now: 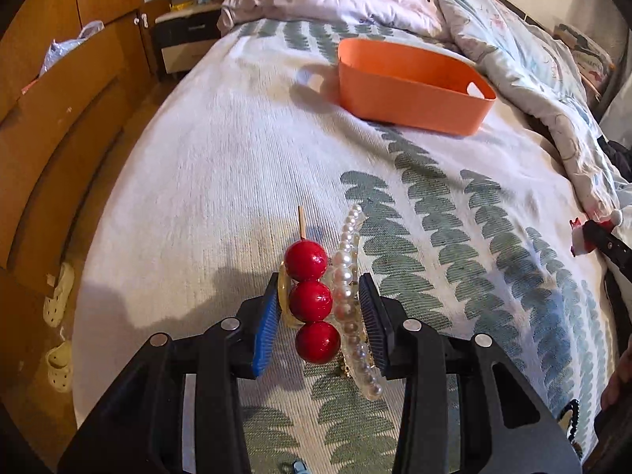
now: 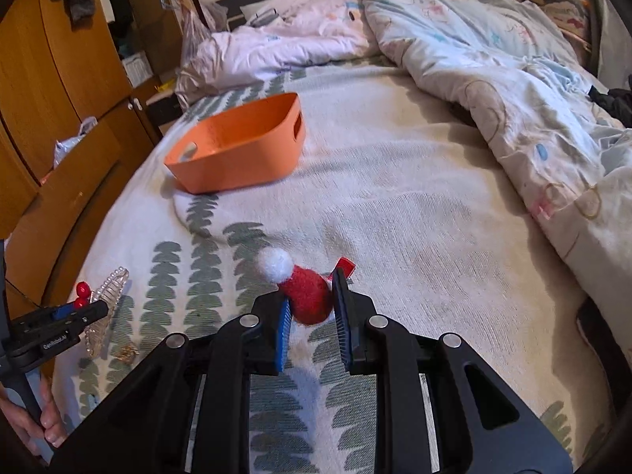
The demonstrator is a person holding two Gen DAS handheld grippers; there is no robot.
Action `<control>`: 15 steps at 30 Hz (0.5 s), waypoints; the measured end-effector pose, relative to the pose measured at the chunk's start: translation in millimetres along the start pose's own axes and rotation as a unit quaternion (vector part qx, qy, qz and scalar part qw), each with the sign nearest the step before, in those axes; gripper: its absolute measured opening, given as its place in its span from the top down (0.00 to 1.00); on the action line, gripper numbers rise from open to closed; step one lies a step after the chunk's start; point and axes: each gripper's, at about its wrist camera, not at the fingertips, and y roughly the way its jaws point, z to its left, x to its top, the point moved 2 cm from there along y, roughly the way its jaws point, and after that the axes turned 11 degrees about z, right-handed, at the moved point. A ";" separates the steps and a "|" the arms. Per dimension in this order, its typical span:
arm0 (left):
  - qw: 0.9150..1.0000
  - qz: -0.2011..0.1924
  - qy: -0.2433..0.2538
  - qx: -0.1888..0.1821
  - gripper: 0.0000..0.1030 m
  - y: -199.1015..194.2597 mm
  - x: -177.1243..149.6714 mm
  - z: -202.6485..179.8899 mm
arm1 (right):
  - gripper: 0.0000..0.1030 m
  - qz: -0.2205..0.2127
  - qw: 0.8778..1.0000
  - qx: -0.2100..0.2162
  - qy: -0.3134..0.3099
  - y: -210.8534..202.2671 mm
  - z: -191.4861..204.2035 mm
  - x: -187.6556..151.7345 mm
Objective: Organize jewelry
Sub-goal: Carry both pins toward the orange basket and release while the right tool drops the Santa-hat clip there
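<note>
Left gripper (image 1: 322, 308) pinches two pieces side by side between its blue-ribbed pads: a hair clip of three glossy red balls on a thin wooden stick (image 1: 312, 300) and a curved clip lined with white pearls (image 1: 349, 288), both poking forward past the fingertips above the leaf-patterned white bedspread (image 1: 197, 166). Right gripper (image 2: 312, 308) is pressed onto a small red felt Santa-hat clip with a white pompom (image 2: 306, 288). An orange plastic basket with cut-out handles (image 1: 410, 96) sits well ahead of both.
</note>
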 end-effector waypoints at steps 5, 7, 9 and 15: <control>1.000 -0.016 -0.011 0.006 0.33 -7.7 -0.4 4.8 | 0.73 0.009 1.000 -0.002 0.003 5.2 -5.7 0.3; 1.000 -0.020 -0.013 0.011 0.33 -10.7 0.6 6.3 | 0.73 0.005 1.000 -0.005 0.005 2.7 -7.1 0.6; 1.000 -0.023 -0.016 0.011 0.31 -13.8 -0.1 8.1 | 0.62 0.005 1.000 -0.007 0.001 0.2 -6.1 1.8; 0.999 -0.038 -0.019 0.022 0.31 -24.6 -6.2 6.5 | 0.44 -0.028 0.999 -0.035 -0.014 -23.0 -3.3 2.6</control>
